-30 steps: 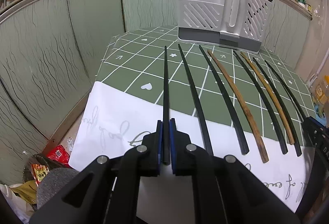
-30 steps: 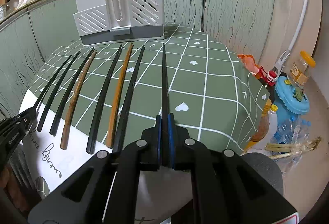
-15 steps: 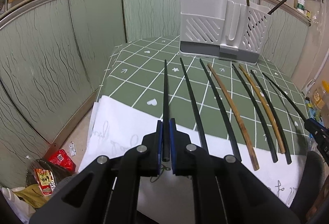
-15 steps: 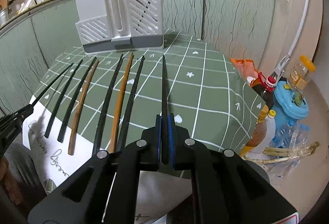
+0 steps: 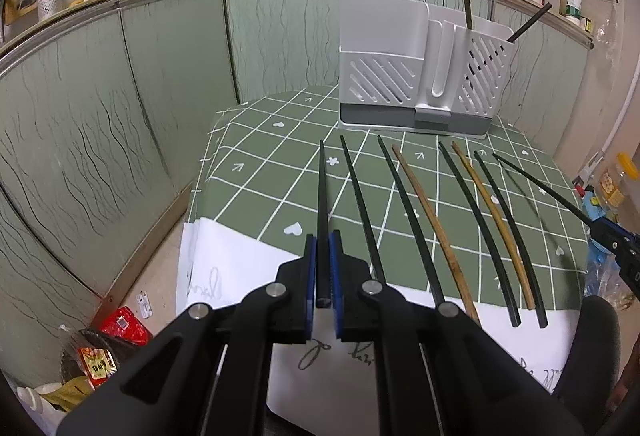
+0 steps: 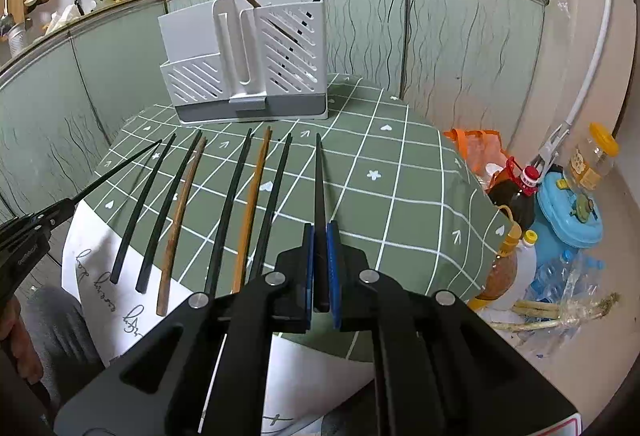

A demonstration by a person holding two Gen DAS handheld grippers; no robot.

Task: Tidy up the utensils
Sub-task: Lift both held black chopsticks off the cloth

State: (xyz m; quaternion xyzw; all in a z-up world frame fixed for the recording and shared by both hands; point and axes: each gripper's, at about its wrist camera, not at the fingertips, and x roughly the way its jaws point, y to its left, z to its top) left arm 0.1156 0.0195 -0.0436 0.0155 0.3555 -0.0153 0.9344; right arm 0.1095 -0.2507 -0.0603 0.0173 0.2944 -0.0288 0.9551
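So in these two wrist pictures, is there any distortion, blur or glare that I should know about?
Left wrist view: strong fisheye, so the straight chopsticks on the table look bowed and the picture corners go black; focus is sharp. Right wrist view: the same bending on the wall panels, a mild bright wash at the upper right, no real glare; the black chopstick in the right gripper stays crisp.

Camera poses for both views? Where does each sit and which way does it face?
Left wrist: on the left gripper, facing the utensil rack across the table; own fingers clamp a black chopstick.
Right wrist: on the right gripper, facing the same rack from the right; fingers clamp another black chopstick.
Shared: rack, chopstick row, each other's gripper at frame edge.
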